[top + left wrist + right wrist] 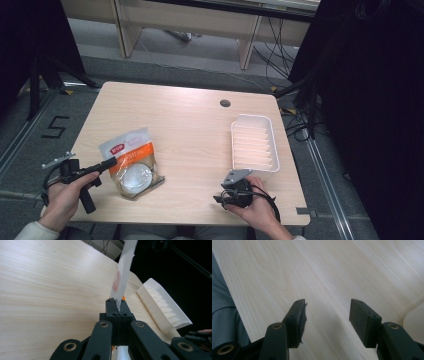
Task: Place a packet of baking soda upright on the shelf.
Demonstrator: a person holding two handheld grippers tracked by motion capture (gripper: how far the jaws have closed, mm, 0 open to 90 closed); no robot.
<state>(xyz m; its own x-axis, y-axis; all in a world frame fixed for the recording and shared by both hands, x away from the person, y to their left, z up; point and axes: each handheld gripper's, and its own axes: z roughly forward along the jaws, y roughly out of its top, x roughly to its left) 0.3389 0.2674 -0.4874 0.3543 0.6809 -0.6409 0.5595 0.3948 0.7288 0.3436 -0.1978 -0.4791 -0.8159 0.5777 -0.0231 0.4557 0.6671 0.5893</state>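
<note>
Two black grippers: left gripper (111,163) pinching orange-and-white plastic snack bag (132,162) by its edge for lifting, right gripper (327,320) wide open, empty, beside white ridged plastic tray (253,143).

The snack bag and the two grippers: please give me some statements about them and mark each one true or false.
1. The left gripper is shut on the edge of the snack bag. True.
2. The right gripper holds the white tray. False: its fingers stand apart with nothing between them, over bare table.
3. The snack bag lies inside the white tray. False: it is on the table, left of the tray.
4. The white tray has a ribbed bottom. True.
5. The bag shows orange print and a clear window. True.
</note>
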